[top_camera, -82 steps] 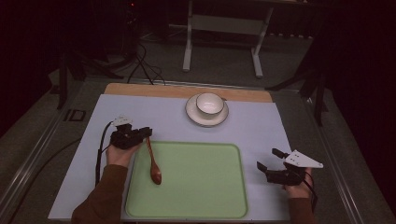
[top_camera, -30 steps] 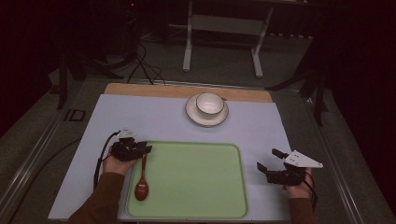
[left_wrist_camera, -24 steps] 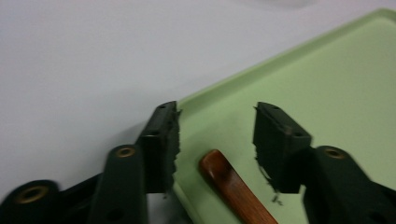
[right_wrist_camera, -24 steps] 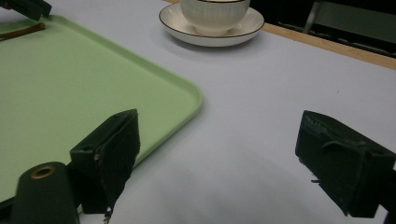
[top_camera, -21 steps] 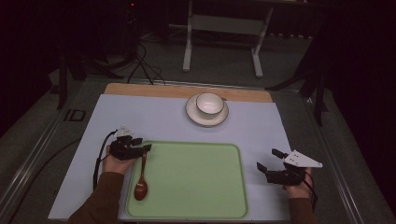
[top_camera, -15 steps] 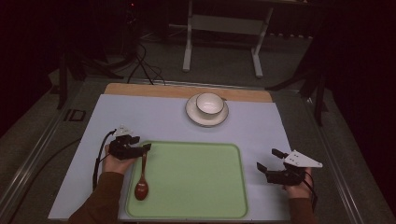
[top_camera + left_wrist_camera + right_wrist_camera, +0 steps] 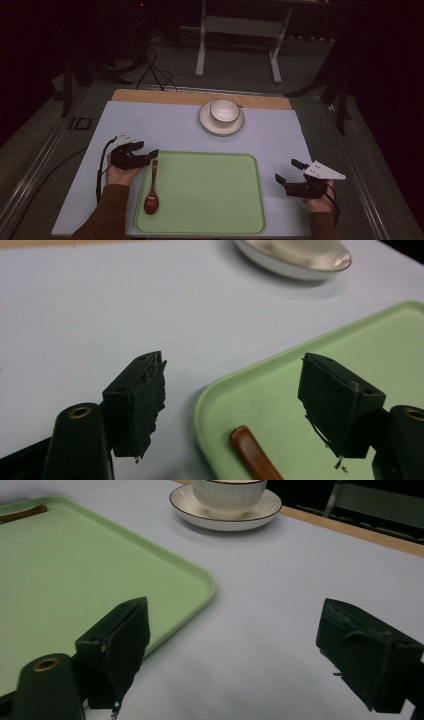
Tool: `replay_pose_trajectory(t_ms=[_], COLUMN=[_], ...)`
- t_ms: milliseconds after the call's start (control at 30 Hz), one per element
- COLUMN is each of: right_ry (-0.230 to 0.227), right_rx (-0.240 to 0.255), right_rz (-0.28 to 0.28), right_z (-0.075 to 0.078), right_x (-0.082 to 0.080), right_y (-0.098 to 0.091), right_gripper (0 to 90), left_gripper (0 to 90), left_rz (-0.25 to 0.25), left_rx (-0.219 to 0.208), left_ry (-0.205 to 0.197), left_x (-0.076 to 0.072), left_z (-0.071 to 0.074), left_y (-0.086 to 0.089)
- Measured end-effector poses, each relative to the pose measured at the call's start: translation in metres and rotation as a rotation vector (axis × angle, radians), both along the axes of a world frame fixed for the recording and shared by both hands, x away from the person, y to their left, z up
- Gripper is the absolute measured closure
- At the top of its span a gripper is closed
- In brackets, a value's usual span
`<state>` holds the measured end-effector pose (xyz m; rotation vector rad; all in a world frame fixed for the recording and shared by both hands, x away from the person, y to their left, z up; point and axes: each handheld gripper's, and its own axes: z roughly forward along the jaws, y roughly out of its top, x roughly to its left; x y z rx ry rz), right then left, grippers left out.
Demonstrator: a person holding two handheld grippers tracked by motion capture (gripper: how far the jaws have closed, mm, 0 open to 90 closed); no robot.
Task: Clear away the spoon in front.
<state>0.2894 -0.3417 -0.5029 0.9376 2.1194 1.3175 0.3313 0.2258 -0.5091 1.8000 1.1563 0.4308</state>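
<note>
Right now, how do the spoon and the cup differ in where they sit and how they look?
The spoon lies flat inside the green tray, along its left edge; the cup stands upright on a saucer beyond the tray. The spoon is brown and long; the cup is white and round. Neither is held by a tool.

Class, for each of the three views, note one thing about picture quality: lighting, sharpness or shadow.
High view: lit table, very dark surroundings. Left gripper view: the saucer at the top is blurred, the black fingers sharper, and the spoon handle lies on the green tray. Right gripper view: the cup casts a soft shadow; no strong glare.
</note>
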Motion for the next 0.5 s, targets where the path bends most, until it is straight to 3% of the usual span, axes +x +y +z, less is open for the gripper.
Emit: replay_pose_trajectory(t_ms=[133,333,367,500], right_ry=[-0.004,-0.009,-0.011,-0.016], right_rx=[0.001,0.002,0.003,0.008], right_rz=[-0.002,-0.001,-0.002,-0.009], right_z=[0.000,0.001,0.001,0.002], right_x=[0.000,-0.001,-0.001,-0.001], right_y=[0.000,-0.001,-0.001,-0.002], right_gripper=[13.7,13.7,13.7,13.7], left_gripper=[26.3,26.5,26.6,27.0], left_rz=[-0.006,-0.009,-0.008,0.008], left_rx=[0.001,0.009,0.017,0.015], left_ry=[-0.032,-0.101,-0.132,-0.167], left_x=[-0.004,-0.014,-0.019,-0.026], left_z=[0.004,0.015,0.020,0.026], left_y=[0.000,0.000,0.001,0.007])
